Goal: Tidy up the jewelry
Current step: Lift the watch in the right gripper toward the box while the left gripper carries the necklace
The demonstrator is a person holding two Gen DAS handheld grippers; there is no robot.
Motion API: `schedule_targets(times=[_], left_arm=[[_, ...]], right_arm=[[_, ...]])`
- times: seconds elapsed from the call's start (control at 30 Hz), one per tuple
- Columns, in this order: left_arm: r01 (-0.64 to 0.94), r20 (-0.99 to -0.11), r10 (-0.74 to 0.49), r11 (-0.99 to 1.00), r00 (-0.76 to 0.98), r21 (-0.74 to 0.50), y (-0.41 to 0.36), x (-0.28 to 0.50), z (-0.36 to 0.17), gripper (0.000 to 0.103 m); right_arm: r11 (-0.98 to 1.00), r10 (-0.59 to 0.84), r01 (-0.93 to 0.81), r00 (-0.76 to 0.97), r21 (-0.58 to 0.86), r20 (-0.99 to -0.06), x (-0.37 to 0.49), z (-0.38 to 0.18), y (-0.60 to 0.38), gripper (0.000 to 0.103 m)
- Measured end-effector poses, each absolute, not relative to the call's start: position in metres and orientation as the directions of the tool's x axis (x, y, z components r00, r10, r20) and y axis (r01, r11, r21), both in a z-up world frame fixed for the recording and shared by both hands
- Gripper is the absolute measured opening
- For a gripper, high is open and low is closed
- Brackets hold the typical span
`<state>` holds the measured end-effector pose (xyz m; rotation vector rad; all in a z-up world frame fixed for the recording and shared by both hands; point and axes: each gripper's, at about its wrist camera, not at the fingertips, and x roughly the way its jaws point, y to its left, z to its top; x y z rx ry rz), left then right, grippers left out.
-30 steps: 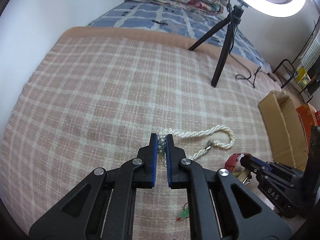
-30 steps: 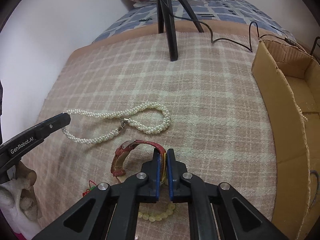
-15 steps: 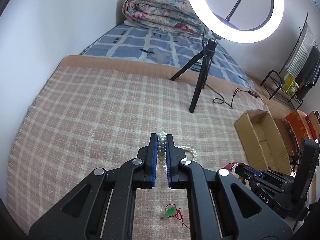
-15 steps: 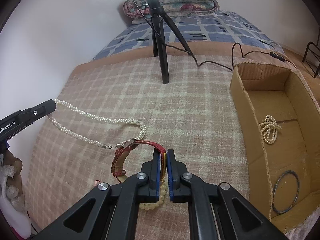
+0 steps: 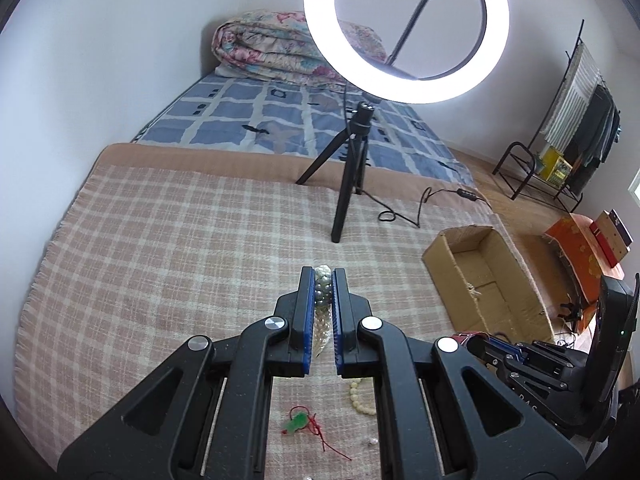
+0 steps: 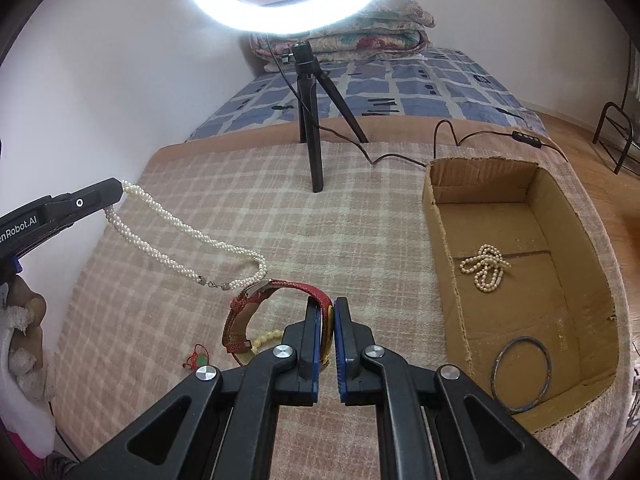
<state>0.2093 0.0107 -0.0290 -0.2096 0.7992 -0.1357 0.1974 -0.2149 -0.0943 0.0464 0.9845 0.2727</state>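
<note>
1. Both tools are loaded and lifted above the checked blanket [image 6: 360, 240], so I judge this the carrying step: two pieces on their way to the cardboard box [image 6: 440, 248] at the right.
2. The left gripper [image 5: 324, 280] is clamped on a twisted pearl necklace [image 6: 192, 240]. One end is pinched between its blue pads, and the rest droops in a long sagging loop whose far end, with the clasp, hangs by the watch.
3. The right gripper [image 6: 327, 308] is closed on the red watch [image 6: 256, 300], pinching its strap so the band arches up out of the jaws to the left.
4. The next move calls for swinging each piece over the box's open top and letting go low enough that the dangling strand follows inside and does not catch the near wall. The necklace's clasp looks close to the watch, perhaps touching; a snag there is possible.
5. The necklace is a rope of small white beads, limp and long. The watch strap is stiff enough to hold its curve.
6. Inside the box lie a small pearl strand [image 6: 486, 266] and a dark bangle [image 6: 522, 374]. A pale bead bracelet [image 5: 362, 398] and a green charm on red cord [image 5: 298, 422] rest on the blanket.
</note>
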Motion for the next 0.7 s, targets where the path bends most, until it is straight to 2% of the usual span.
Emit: schedule_targets(times=[0.7], left_arm=[[0.182, -0.622, -0.309, 0.948, 0.719, -0.261, -0.055, 0.200, 0.026, 0.006]], right_arm=[[0.984, 0.177, -0.112, 0.602, 0.137, -0.779, 0.148, -0.060, -0.302, 0.004]])
